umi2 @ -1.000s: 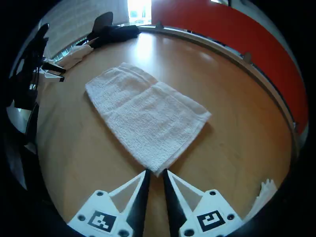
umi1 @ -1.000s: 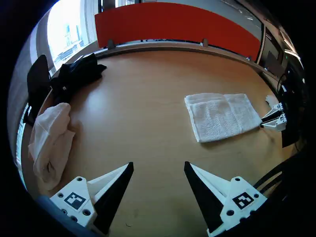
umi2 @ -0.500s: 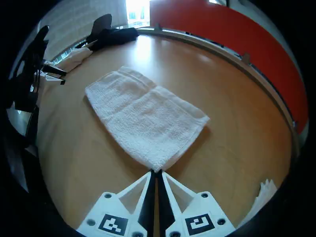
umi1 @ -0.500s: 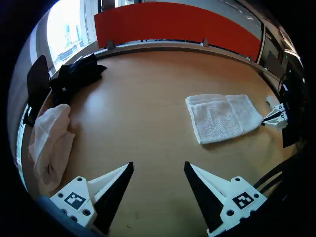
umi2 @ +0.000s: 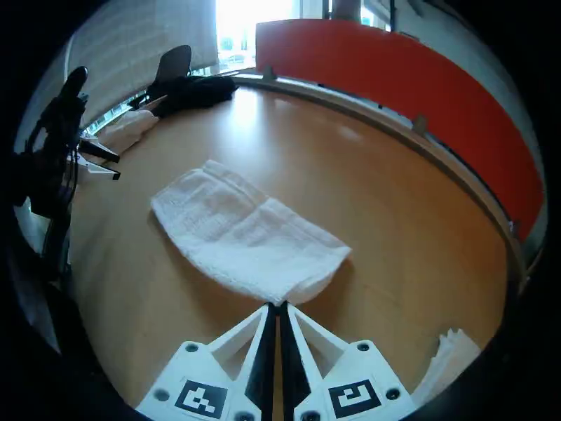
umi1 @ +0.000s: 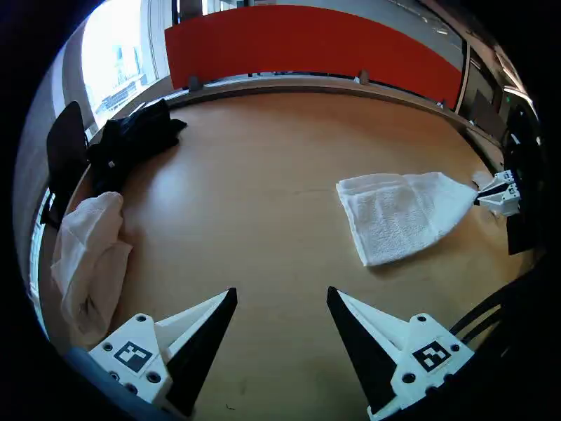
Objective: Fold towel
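Jaws of right gripper (umi2: 279,305) clenched on one corner of towel (umi2: 238,238). Corner raised off tabletop (umi2: 393,210), rest lying flat, looks doubled. Judgement: corner held up so it can be carried across for next fold. Jaws of left gripper (umi1: 280,291) released, wide apart over bare tabletop, well apart from towel, probably on standby. Towel near tabletop edge on right gripper's side, far from red divider (umi1: 308,38). Crumpled white cloth (umi1: 88,259) at opposite edge.

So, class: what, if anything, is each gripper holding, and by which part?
The right gripper is shut on the white towel, pinching its near corner, which is raised off the table. The left gripper is open and holds nothing.
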The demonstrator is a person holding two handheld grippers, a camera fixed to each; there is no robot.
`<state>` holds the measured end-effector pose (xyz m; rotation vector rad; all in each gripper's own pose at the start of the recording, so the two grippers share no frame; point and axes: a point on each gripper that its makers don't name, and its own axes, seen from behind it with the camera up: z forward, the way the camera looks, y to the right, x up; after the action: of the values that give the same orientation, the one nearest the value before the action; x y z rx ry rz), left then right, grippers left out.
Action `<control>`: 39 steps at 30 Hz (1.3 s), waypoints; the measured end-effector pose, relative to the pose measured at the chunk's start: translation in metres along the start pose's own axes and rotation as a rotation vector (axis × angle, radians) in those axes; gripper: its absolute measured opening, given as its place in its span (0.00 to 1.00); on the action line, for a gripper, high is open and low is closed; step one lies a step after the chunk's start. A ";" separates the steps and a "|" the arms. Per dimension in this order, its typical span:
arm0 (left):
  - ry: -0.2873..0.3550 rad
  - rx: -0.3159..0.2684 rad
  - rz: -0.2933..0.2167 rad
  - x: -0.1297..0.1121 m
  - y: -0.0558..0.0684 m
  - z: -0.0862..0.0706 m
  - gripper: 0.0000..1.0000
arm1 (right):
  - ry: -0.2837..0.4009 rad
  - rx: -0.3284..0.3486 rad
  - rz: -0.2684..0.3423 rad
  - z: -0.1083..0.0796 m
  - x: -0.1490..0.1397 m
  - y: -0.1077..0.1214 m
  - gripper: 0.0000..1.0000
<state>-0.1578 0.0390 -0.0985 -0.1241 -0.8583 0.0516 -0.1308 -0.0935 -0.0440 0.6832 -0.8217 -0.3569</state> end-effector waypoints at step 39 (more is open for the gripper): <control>0.026 -0.013 0.020 0.022 0.012 0.003 0.95 | 0.155 -0.116 -0.072 -0.074 0.066 0.035 0.04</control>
<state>-0.1457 0.0536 -0.0822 -0.1456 -0.8315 0.0629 -0.0304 -0.0726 -0.0201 0.6245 -0.6255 -0.4084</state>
